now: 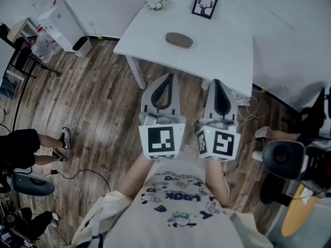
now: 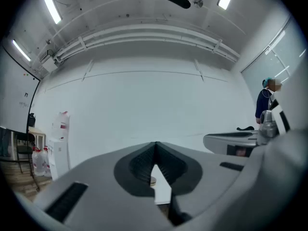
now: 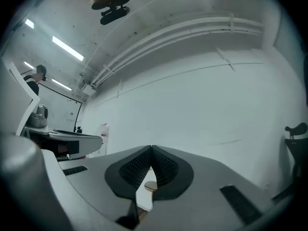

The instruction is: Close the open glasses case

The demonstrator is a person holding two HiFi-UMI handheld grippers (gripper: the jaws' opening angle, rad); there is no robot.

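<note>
A brown oval glasses case (image 1: 179, 39) lies flat on the white table (image 1: 227, 50), near its middle; its lid looks down. Both grippers are held side by side near the person's chest, short of the table's front edge and pointing level at it. My left gripper (image 1: 166, 77) is shut with nothing between its jaws. My right gripper (image 1: 216, 81) is shut and empty too. In the left gripper view the jaws (image 2: 155, 143) meet, and a sliver of the case (image 2: 152, 180) shows through the gap below. In the right gripper view, where my gripper (image 3: 151, 148) points at the wall, the case (image 3: 150, 186) shows the same way.
A framed deer picture (image 1: 205, 5) and a small bunch of white flowers (image 1: 157, 2) stand at the table's far edge. The floor is wood with cables; a person's legs (image 1: 49, 149) are at the left, and a chair and equipment (image 1: 289, 159) at the right.
</note>
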